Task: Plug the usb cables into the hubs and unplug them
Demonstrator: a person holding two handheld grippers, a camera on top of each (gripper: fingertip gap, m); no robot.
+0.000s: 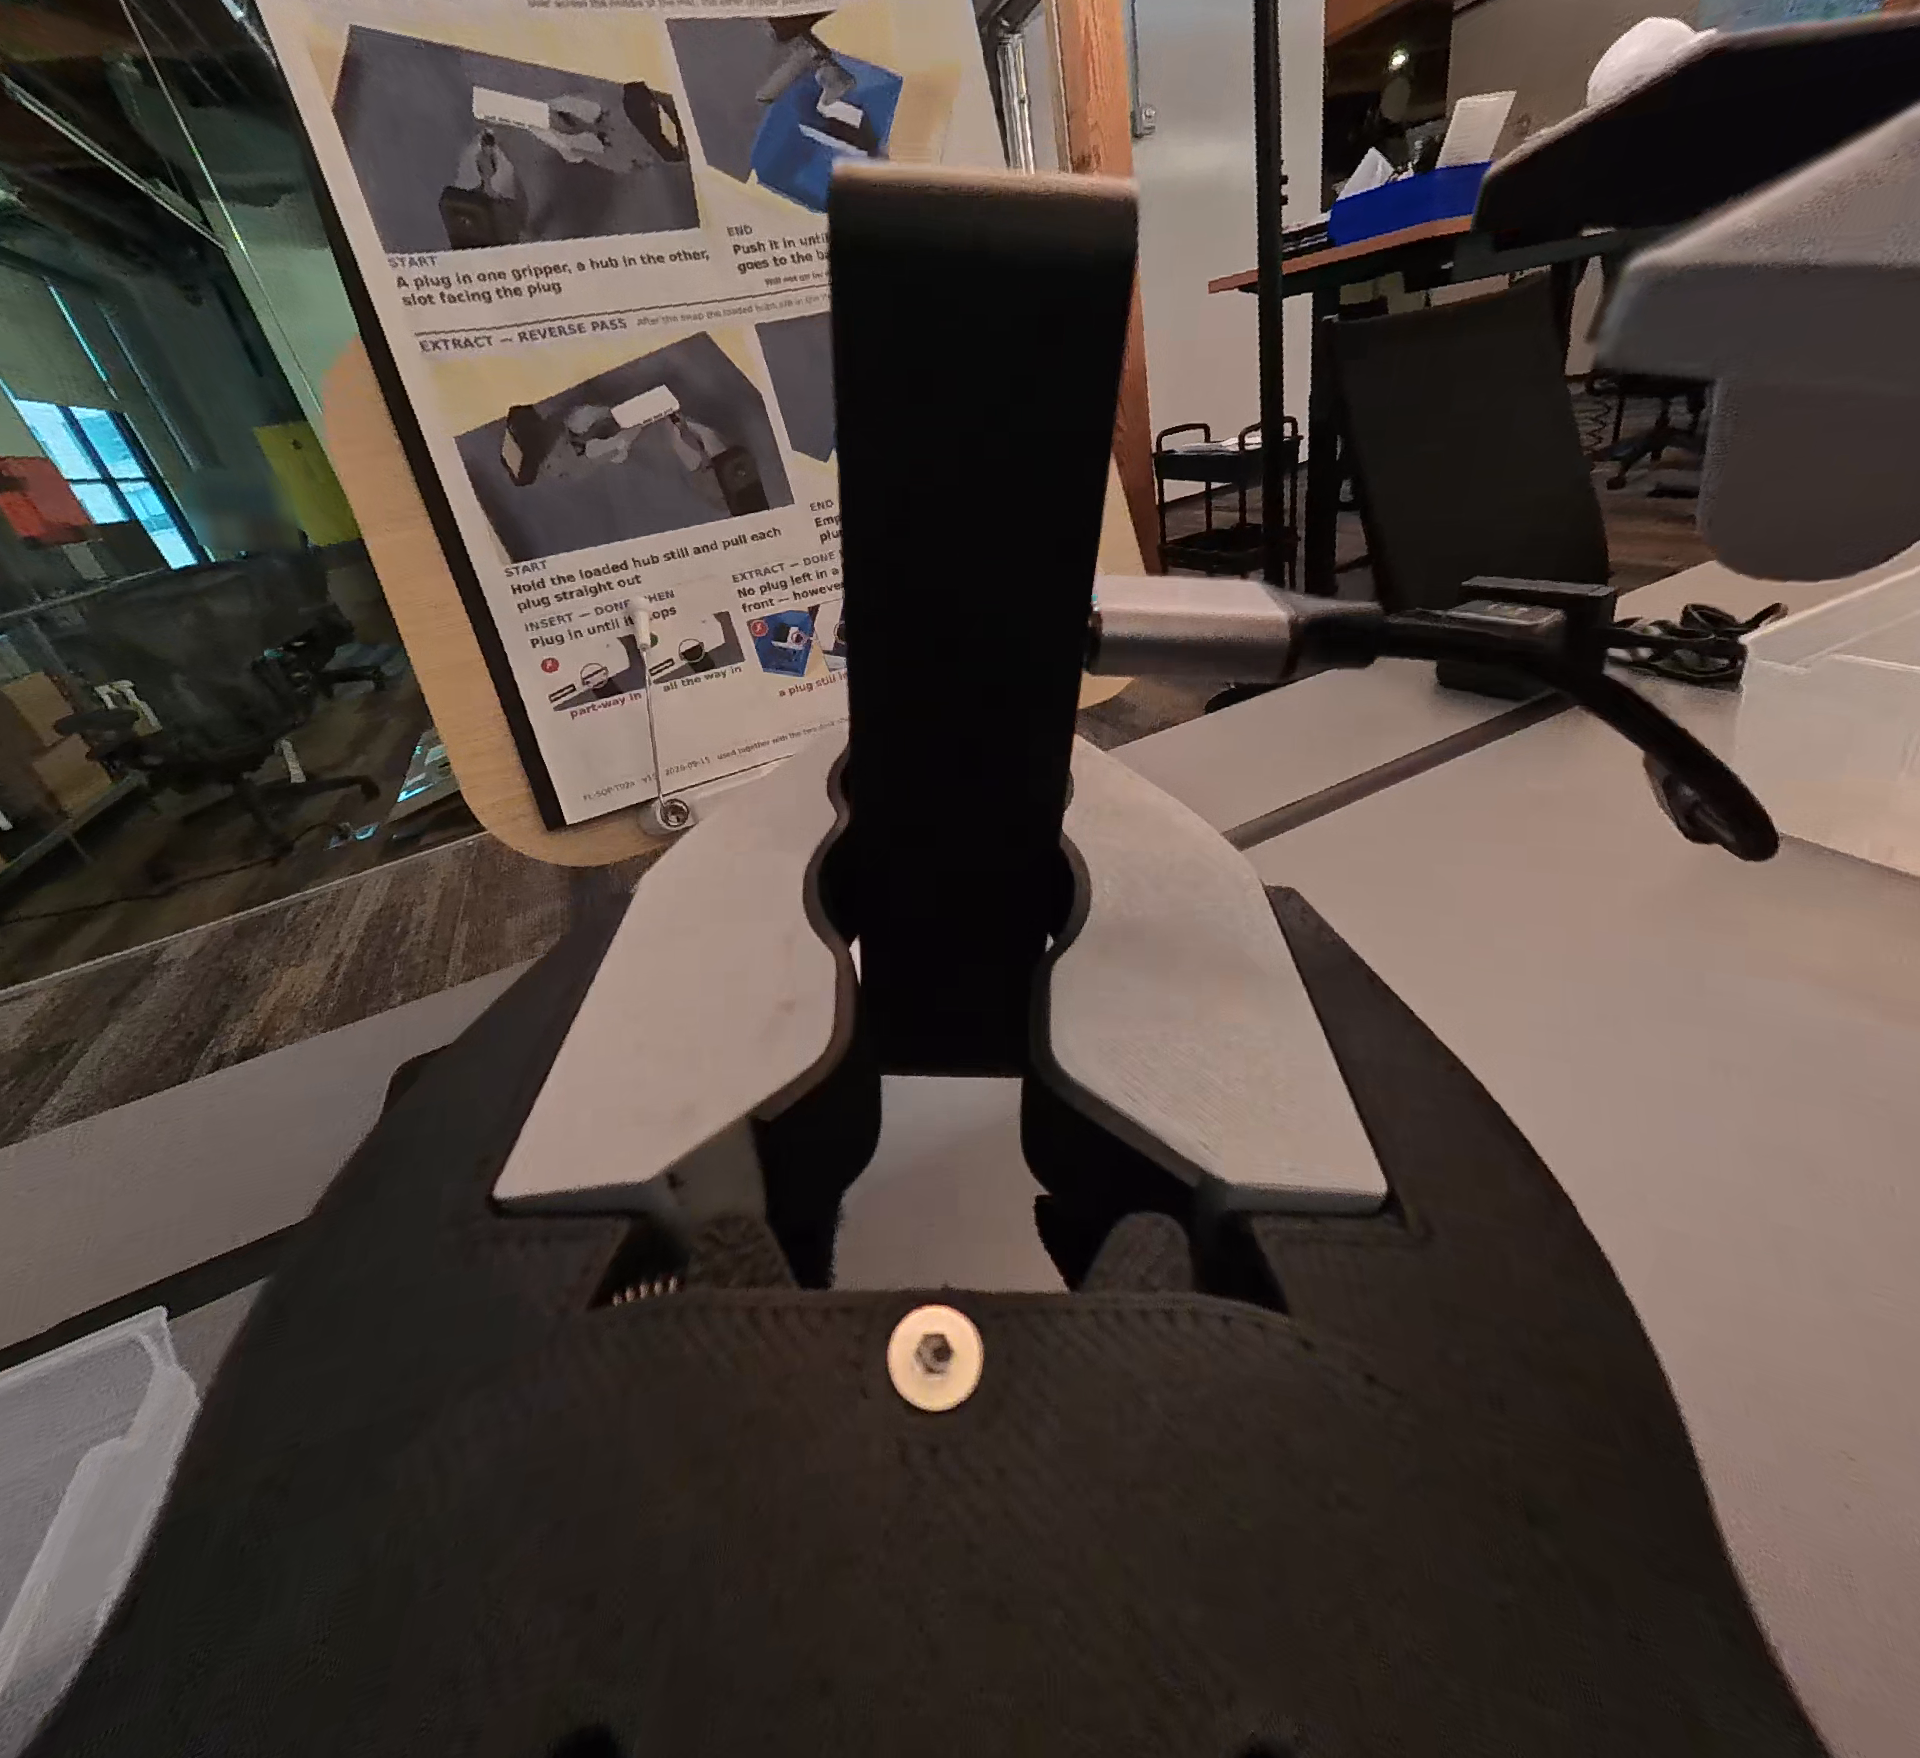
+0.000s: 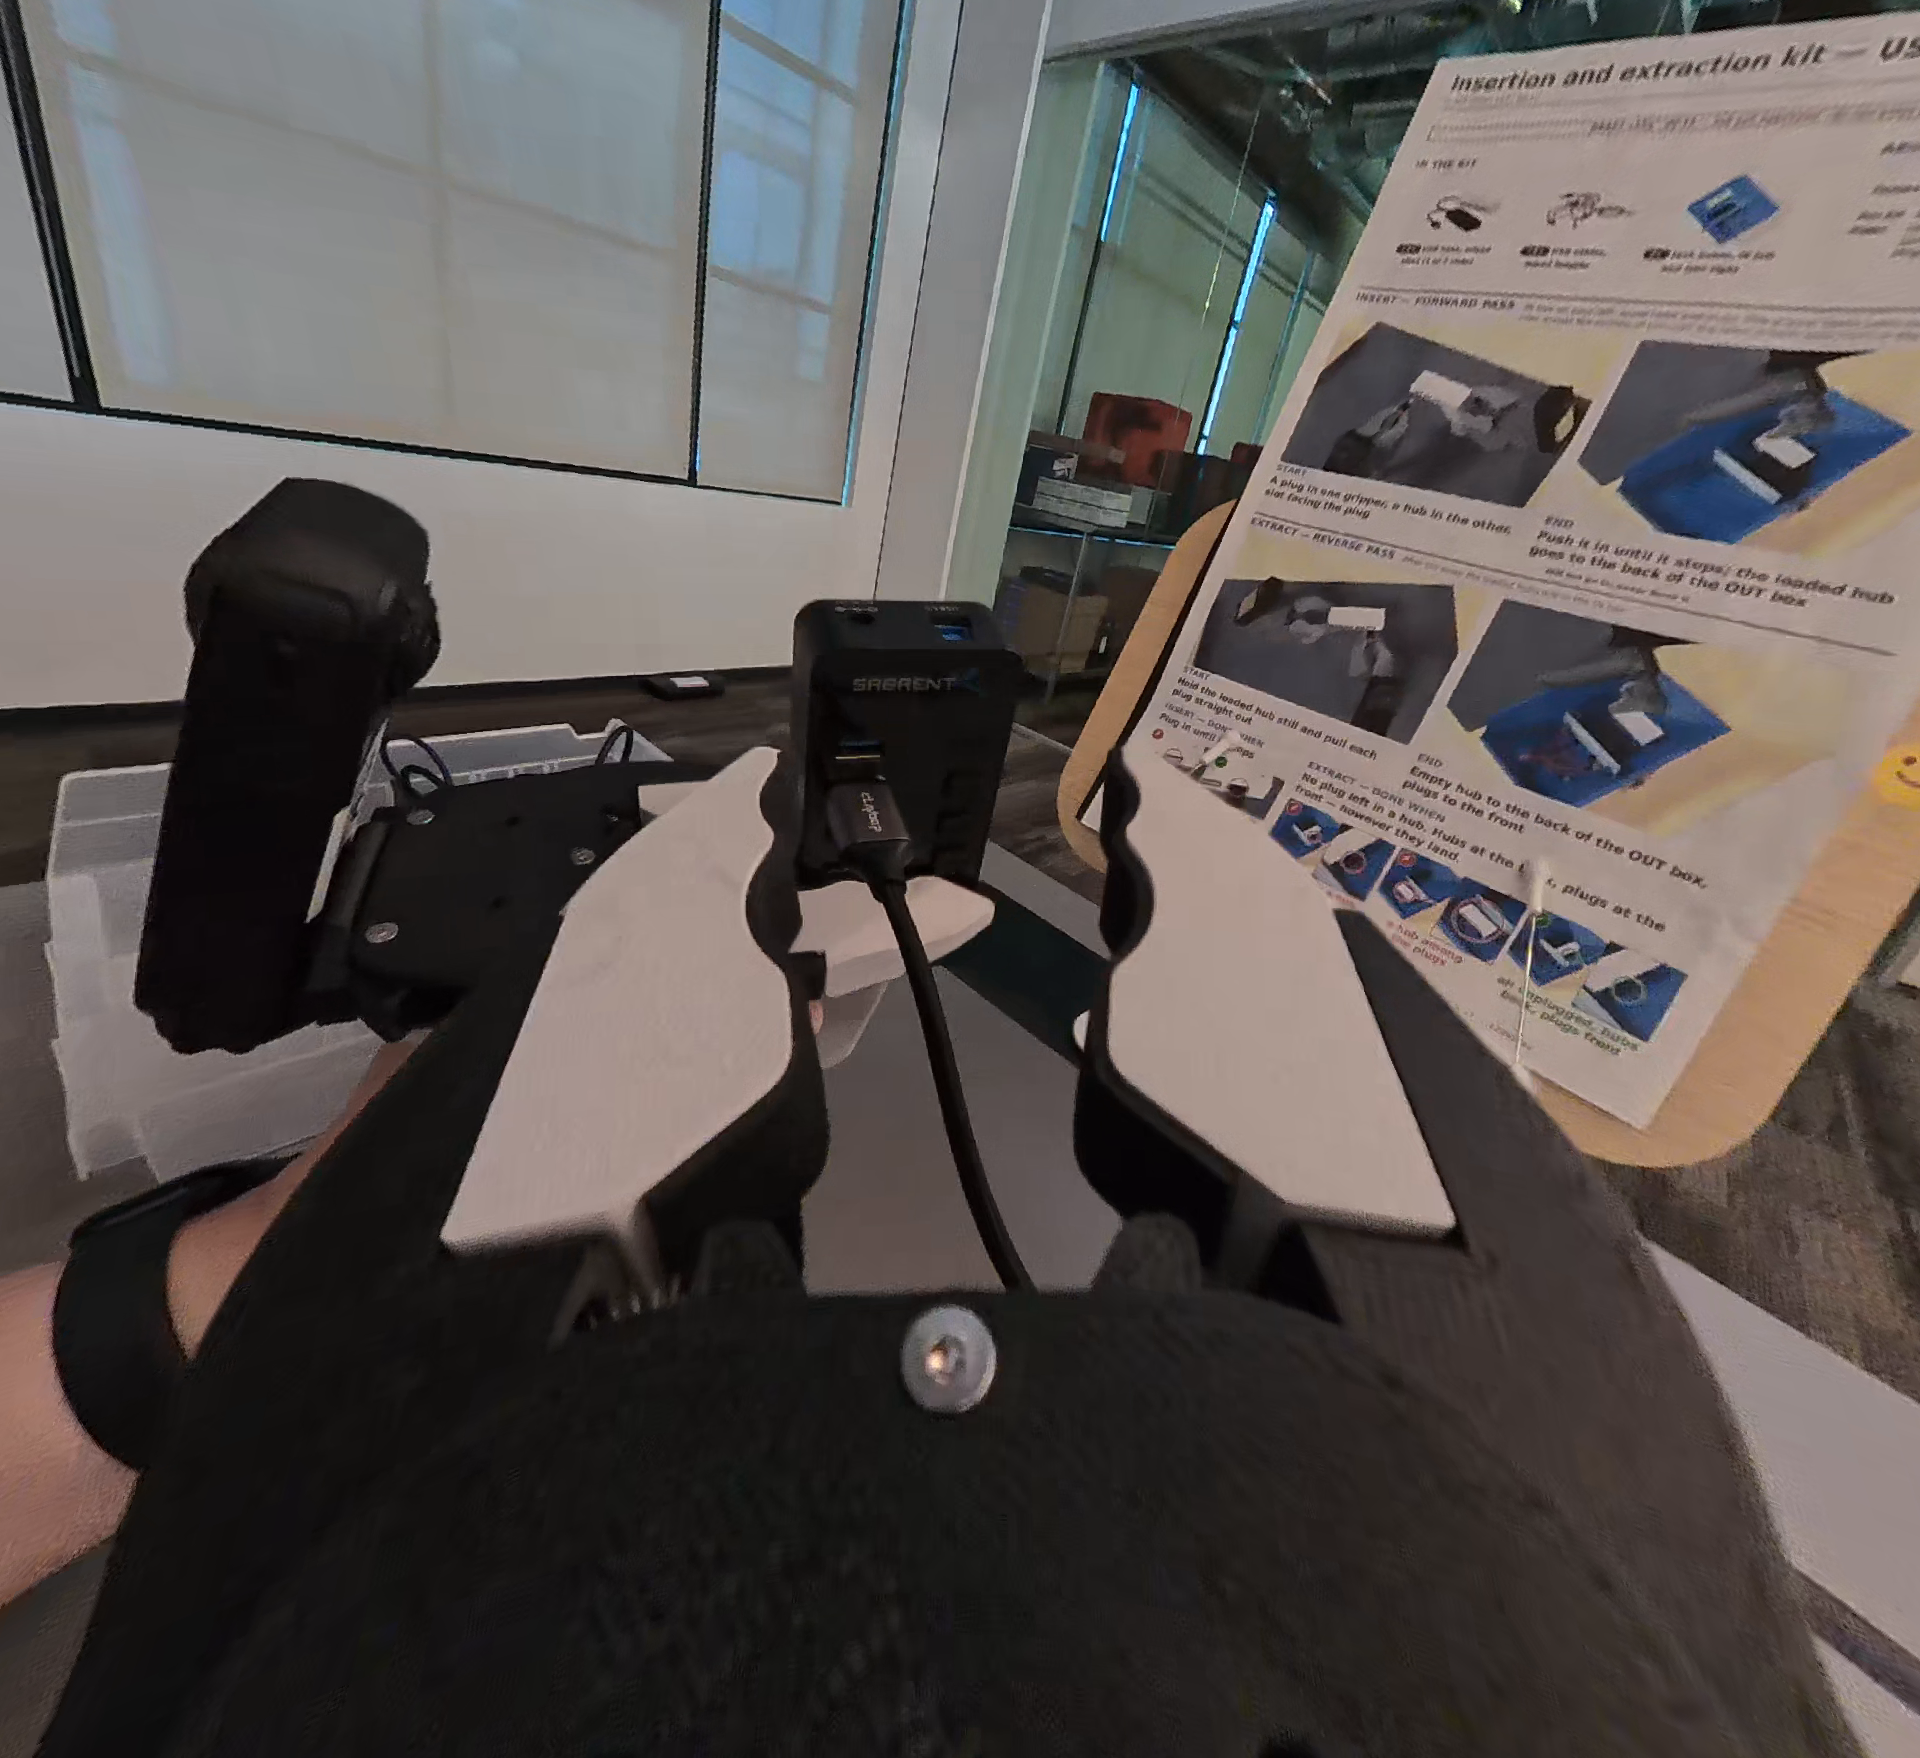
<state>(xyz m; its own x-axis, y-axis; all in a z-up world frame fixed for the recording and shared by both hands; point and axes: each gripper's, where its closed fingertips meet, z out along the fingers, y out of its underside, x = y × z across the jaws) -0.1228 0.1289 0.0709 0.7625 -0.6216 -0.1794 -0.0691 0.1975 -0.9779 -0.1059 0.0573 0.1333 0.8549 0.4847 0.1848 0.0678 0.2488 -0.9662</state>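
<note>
- Hub (image 1: 977, 607): one black hub stands upright, clamped between the fingers of the left claw (image 1: 951, 887) above the grey desk (image 1: 1507, 1033).
- One cable (image 2: 935, 1033) runs from a black plug (image 2: 871, 825) seated in the hub's face; a silver plug (image 1: 1195, 638) sticks out of the hub's side in the left wrist view.
- Right claw (image 2: 935, 835) has its fingers apart on either side of the black plug, touching nothing clearly.
- One clear bin (image 2: 114, 929) sits behind the left claw; its contents are hard to tell.
- One instruction sheet (image 2: 1558, 617) leans on a wooden board (image 2: 1143, 669) nearby.
</note>
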